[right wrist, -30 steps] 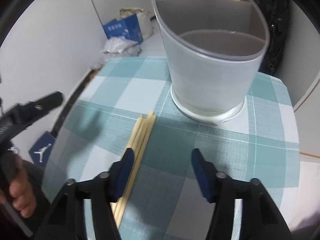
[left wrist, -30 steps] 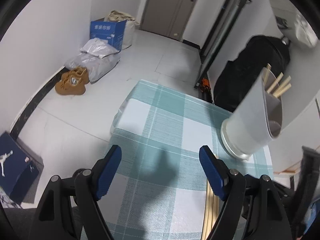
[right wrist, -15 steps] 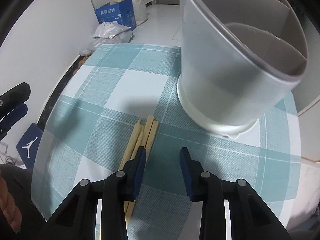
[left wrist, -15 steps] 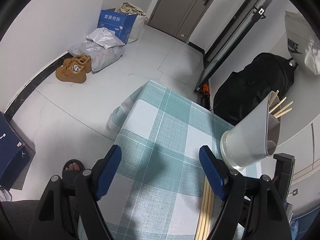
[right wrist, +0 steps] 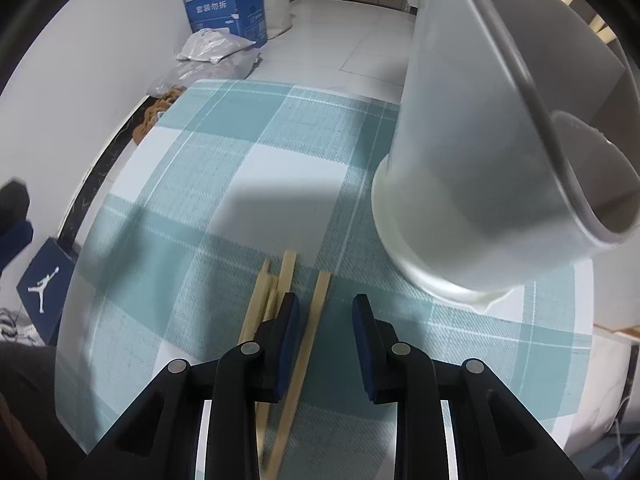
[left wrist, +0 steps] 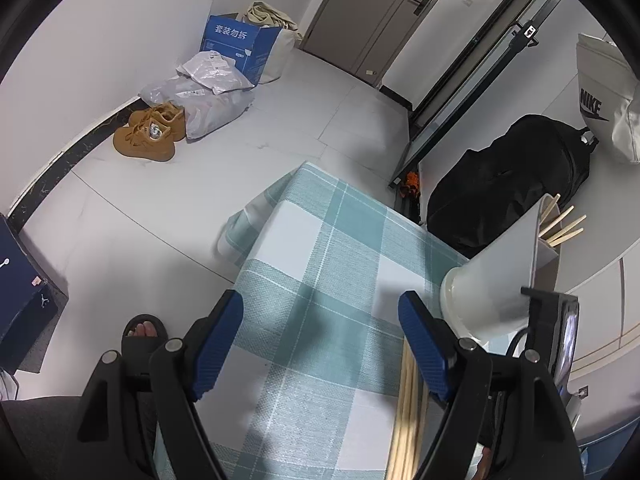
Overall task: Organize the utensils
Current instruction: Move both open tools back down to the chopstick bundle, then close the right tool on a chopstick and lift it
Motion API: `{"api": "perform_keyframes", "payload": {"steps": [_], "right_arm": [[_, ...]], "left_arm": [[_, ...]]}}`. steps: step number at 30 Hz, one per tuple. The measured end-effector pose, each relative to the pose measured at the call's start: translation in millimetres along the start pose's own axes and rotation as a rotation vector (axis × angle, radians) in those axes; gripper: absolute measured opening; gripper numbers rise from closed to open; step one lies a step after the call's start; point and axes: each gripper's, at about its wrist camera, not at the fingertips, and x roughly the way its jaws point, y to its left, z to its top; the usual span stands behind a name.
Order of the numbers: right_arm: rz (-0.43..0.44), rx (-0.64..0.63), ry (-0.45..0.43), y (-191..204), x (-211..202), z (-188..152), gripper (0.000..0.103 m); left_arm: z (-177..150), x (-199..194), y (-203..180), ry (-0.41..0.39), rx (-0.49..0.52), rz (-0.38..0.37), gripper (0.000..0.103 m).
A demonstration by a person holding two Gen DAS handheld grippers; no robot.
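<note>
Several wooden chopsticks (right wrist: 260, 304) lie in a loose bunch on the teal checked tablecloth (right wrist: 240, 160). One chopstick (right wrist: 308, 340) lies apart to their right, between the fingers of my right gripper (right wrist: 325, 300). Its jaws are closing, and the pads stand clear of the stick on both sides. The grey divided utensil holder (right wrist: 480, 160) stands just beyond on the right, with more chopsticks (right wrist: 600, 26) in its far compartment. My left gripper (left wrist: 320, 312) hovers open over bare cloth. In its view the chopstick bunch (left wrist: 408, 400) lies behind its right finger and the holder (left wrist: 492, 272) is at the right.
The table's left edge (left wrist: 240, 248) drops to a white tiled floor. A foot in a black sandal (left wrist: 144, 332) stands beside the table. Tan shoes (left wrist: 148, 136), a blue box (left wrist: 240, 44) and plastic bags sit by the wall. A black bag (left wrist: 512, 176) lies beyond the table.
My right gripper has come down and forward onto the chopsticks while its jaws narrowed. One stick now lies apart between them. The left gripper has rolled slightly and stayed open.
</note>
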Motion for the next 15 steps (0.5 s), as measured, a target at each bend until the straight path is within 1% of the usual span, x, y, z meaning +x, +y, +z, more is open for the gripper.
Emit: {"api": "perform_keyframes", "payload": {"steps": [1, 2, 4, 5, 9, 12, 15], "right_arm": [[0.0, -0.001, -0.003, 1, 1, 2, 0.019], [0.004, -0.003, -0.006, 2, 1, 3, 0.017], [0.014, 0.001, -0.007, 4, -1, 3, 0.006], [0.02, 0.008, -0.008, 5, -1, 2, 0.006], [0.095, 0.07, -0.032, -8, -4, -2, 0.005], [0.14, 0.106, -0.061, -19, -16, -11, 0.005], [0.185, 0.146, -0.112, -34, -33, -18, 0.005]], "left_arm": [[0, 2, 1, 0.004, 0.001, 0.005, 0.076], [0, 3, 2, 0.007, -0.001, 0.013, 0.076], [-2, 6, 4, 0.021, 0.004, 0.023, 0.076], [-2, 8, 4, 0.033, 0.009, 0.027, 0.076], [-10, 18, -2, 0.096, 0.049, 0.016, 0.076], [-18, 21, -11, 0.13, 0.108, 0.001, 0.076], [-27, 25, -23, 0.16, 0.181, 0.001, 0.076]]}}
